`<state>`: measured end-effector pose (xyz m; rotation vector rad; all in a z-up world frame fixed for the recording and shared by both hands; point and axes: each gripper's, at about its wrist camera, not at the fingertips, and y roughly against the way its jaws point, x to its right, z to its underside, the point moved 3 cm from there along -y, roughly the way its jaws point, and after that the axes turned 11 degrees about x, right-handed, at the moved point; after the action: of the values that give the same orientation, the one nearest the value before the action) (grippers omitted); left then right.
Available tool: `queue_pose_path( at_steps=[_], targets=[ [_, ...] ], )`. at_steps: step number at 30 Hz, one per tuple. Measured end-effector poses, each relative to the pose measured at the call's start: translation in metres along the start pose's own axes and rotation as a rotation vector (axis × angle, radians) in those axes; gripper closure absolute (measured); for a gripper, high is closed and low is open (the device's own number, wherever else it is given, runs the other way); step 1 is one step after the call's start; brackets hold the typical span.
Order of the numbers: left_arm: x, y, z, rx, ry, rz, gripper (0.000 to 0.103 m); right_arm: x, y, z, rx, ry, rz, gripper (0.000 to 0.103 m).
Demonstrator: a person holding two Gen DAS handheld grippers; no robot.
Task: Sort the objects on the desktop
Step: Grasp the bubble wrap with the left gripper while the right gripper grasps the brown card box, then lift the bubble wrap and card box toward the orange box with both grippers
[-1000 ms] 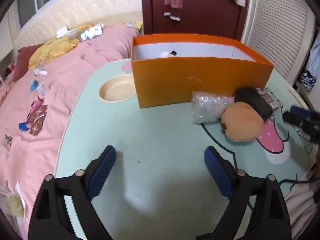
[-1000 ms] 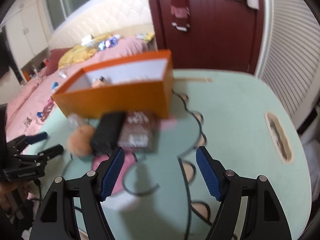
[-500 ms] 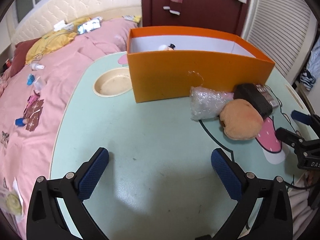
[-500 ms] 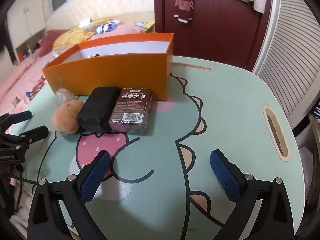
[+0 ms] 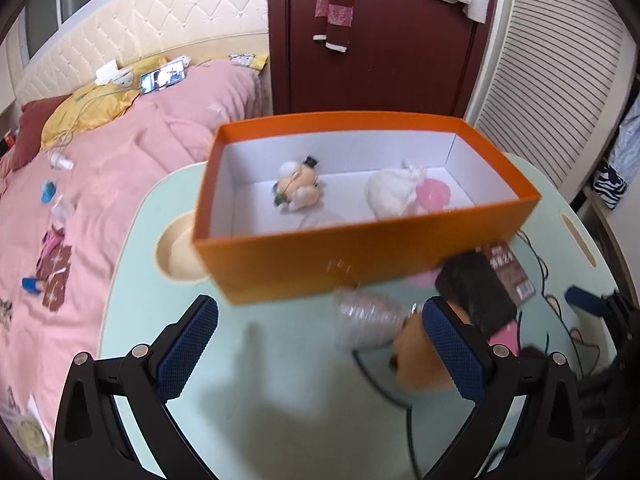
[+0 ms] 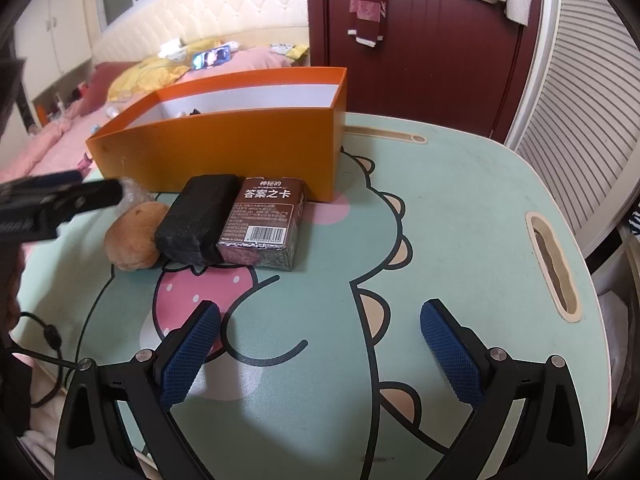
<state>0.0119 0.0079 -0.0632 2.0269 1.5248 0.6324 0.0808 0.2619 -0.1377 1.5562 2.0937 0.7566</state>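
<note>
At 1 o'clock from the left gripper (image 5: 320,346), jaws wide & empty, lay the plastic wrap (image 5: 366,318), touching the plush (image 5: 418,360) before the box (image 5: 320,264). Right gripper (image 6: 320,350), also wide & empty, was farther; card pack (image 6: 266,222) at 11 o'clock.

Pretty clearly someone's bedroom at home. There's a bed (image 5: 132,140) with a pink duvet and tufted headboard (image 5: 160,36) right beside the cartoon table (image 6: 460,208). Clothes hang on the dark red door (image 6: 432,40).
</note>
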Motion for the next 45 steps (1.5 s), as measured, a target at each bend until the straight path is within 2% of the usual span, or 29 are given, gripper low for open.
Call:
queue_pose_path(
  at_steps=[1, 3, 4, 8, 9, 13, 16, 19, 25, 32, 35, 37, 39, 41, 42, 43, 45],
  targets=[
    [0.001, -0.004, -0.001, -0.001, 0.001, 0.009, 0.005, -0.001, 0.001, 0.0, 0.0, 0.0, 0.0, 0.002],
    [0.003, -0.01, 0.002, -0.021, 0.01, 0.042, 0.033, -0.001, 0.001, 0.0, 0.0, 0.0, 0.0, 0.002],
    [0.001, -0.012, 0.006, -0.033, 0.024, 0.057, 0.067, -0.002, 0.001, 0.0, 0.0, 0.0, 0.0, 0.002],
    [-0.011, -0.004, 0.015, -0.056, 0.072, 0.085, 0.065, -0.004, 0.002, -0.001, 0.001, 0.0, 0.001, 0.002],
    [-0.014, 0.002, 0.017, -0.048, 0.074, 0.078, 0.065, -0.004, 0.002, -0.001, 0.001, -0.001, 0.002, 0.002],
    [-0.031, 0.021, 0.035, -0.043, 0.026, -0.023, 0.065, -0.004, 0.002, 0.0, 0.002, -0.001, 0.002, 0.002],
    [-0.032, 0.03, 0.044, -0.011, 0.008, -0.054, 0.065, -0.004, 0.003, -0.002, -0.001, -0.001, 0.001, 0.002],
    [-0.031, 0.033, 0.043, -0.01, 0.016, -0.065, 0.065, -0.002, 0.004, -0.003, 0.002, -0.009, -0.002, 0.003],
    [-0.028, 0.028, 0.041, 0.002, 0.013, -0.064, 0.065, 0.011, 0.014, -0.02, 0.082, -0.123, -0.022, 0.006],
    [-0.034, 0.024, 0.044, 0.003, 0.016, -0.063, 0.064, 0.001, -0.017, -0.047, 0.043, -0.056, 0.035, 0.013],
    [-0.033, 0.024, 0.044, 0.003, 0.018, -0.064, 0.064, -0.008, -0.028, -0.05, 0.009, -0.055, -0.001, 0.016],
    [-0.033, 0.023, 0.044, 0.005, 0.017, -0.063, 0.064, -0.018, -0.032, -0.046, -0.009, -0.001, 0.002, 0.016],
    [-0.032, 0.023, 0.045, 0.006, 0.015, -0.063, 0.064, -0.024, -0.038, -0.039, -0.032, 0.053, 0.029, 0.022],
    [-0.031, 0.024, 0.045, 0.007, 0.014, -0.063, 0.064, -0.021, -0.037, -0.04, -0.001, 0.021, 0.016, 0.034],
    [-0.031, 0.024, 0.045, 0.006, 0.015, -0.063, 0.064, -0.019, -0.035, -0.042, 0.006, 0.021, 0.017, 0.058],
    [-0.031, 0.024, 0.045, 0.007, 0.015, -0.063, 0.065, -0.018, -0.034, -0.044, 0.011, 0.022, 0.019, 0.062],
    [-0.032, 0.024, 0.045, 0.008, 0.014, -0.063, 0.064, -0.018, -0.032, -0.044, 0.017, 0.025, 0.01, 0.064]
  ],
)
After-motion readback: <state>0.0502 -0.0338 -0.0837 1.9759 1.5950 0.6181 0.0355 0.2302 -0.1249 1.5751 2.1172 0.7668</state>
